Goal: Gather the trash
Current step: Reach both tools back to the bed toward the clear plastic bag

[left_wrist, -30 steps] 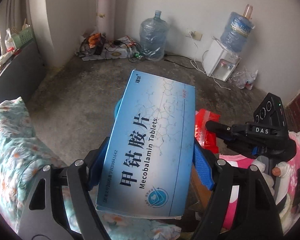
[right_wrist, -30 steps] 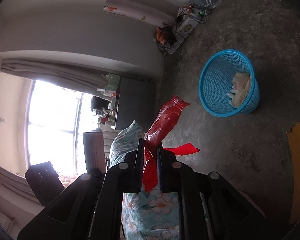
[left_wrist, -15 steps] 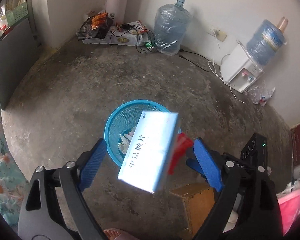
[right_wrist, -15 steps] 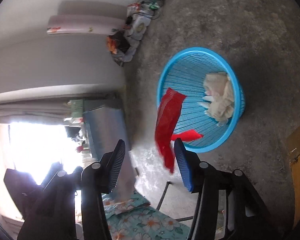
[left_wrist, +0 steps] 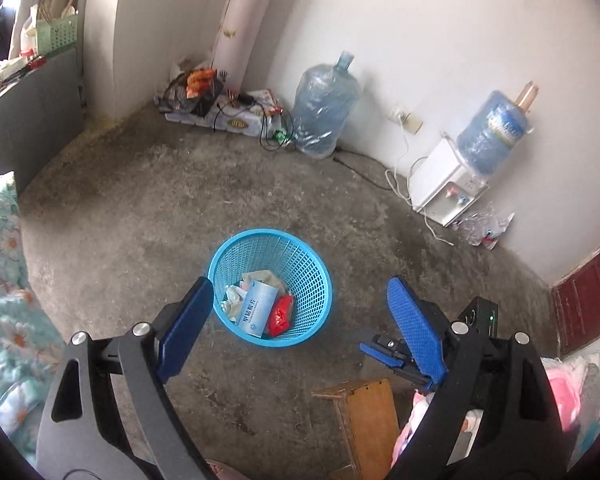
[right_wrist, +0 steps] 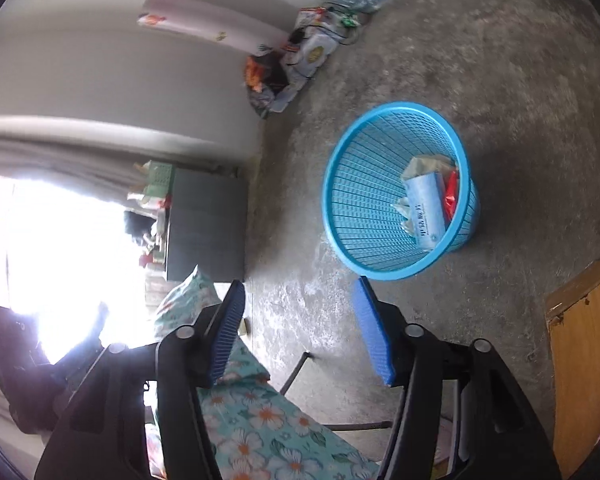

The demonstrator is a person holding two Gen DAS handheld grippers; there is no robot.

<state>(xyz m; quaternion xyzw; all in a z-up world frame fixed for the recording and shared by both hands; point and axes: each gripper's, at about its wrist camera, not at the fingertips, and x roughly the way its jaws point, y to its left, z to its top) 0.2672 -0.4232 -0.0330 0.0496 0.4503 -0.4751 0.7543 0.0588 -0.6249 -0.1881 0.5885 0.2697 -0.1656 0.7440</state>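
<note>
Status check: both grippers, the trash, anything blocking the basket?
Left gripper open, empty. Right gripper jaws opening, nothing between them. Medicine box and red wrapper lie in blue basket. Nothing in the way.

Bare concrete floor [left_wrist: 148, 216] — blue basket [left_wrist: 320, 280], wooden stool [left_wrist: 368, 412] near it.

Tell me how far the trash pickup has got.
Done: the medicine box and red wrapper lie in the blue basket on crumpled paper. In hand: nothing; the left gripper is open and empty, the right gripper is opening, empty. Left: no more loose trash shows on the bare floor nearby.
</note>
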